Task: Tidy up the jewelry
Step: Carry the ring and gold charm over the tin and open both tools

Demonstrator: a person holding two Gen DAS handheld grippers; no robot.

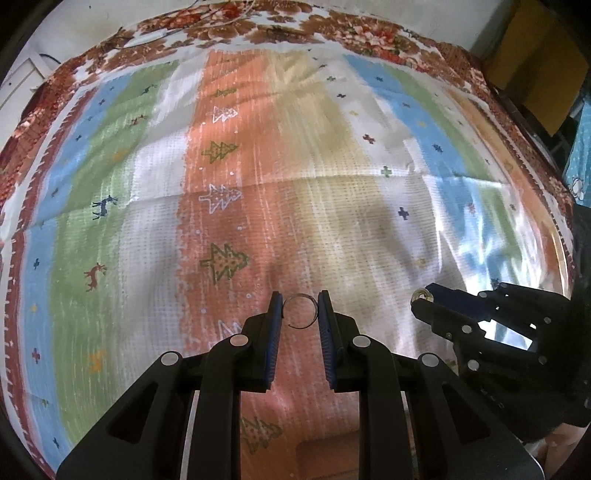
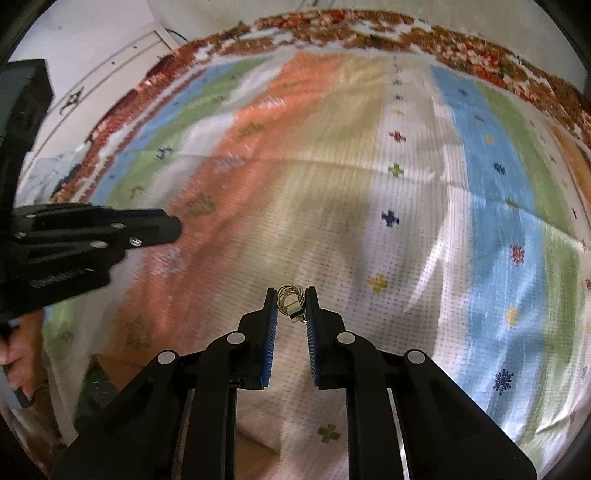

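A: Striped tablecloth (image 1: 332,206) with trees and crosses is covering everything below us.
B: We're pinching a thin silver ring (image 1: 301,310) in the left gripper (image 1: 301,312), nearly closed; right gripper (image 2: 291,308) is clamping a gold ring (image 2: 291,302), both above the cloth.

striped patterned cloth (image 1: 295,166) with brown floral border, white wall (image 1: 92,22) behind, patches of glare.
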